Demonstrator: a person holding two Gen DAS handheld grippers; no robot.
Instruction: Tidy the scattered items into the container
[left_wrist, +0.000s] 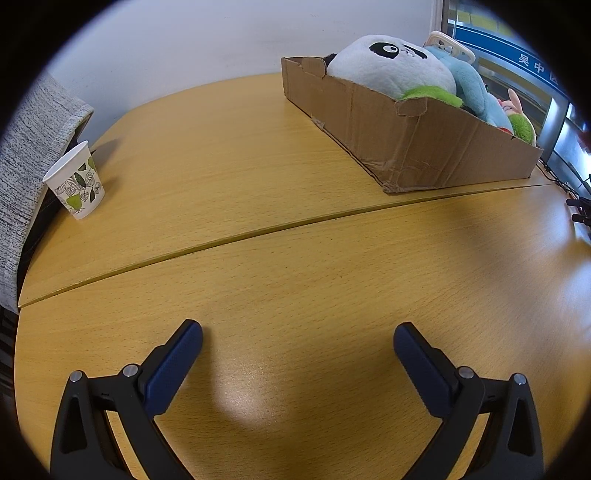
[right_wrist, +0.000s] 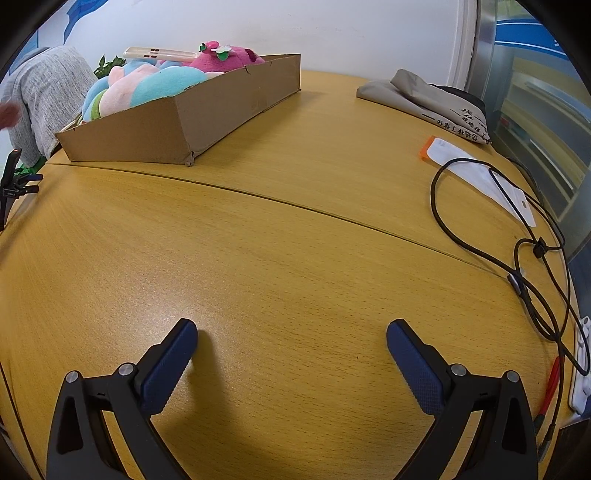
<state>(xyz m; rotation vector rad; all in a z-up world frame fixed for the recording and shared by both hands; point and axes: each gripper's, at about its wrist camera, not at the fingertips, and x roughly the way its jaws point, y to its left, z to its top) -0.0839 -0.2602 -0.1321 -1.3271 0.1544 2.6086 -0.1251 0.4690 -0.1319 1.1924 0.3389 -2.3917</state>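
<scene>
A brown cardboard box (left_wrist: 417, 147) stands on the wooden table at the upper right of the left wrist view. It holds a panda plush (left_wrist: 388, 66), a light blue plush (left_wrist: 469, 85) and green plush parts. In the right wrist view the same box (right_wrist: 166, 125) sits at the upper left with blue and pink plush toys (right_wrist: 147, 85), a magenta plush (right_wrist: 229, 57) and a cream phone-like item (right_wrist: 162, 53) on top. My left gripper (left_wrist: 297, 332) is open and empty over bare table. My right gripper (right_wrist: 291, 330) is open and empty over bare table.
A leaf-print paper cup (left_wrist: 75, 181) stands at the table's left edge beside a grey fabric chair (left_wrist: 26, 147). On the right are a folded grey bag (right_wrist: 428, 99), a white packet (right_wrist: 480, 177), black cables (right_wrist: 532, 258) and a power strip (right_wrist: 581, 365).
</scene>
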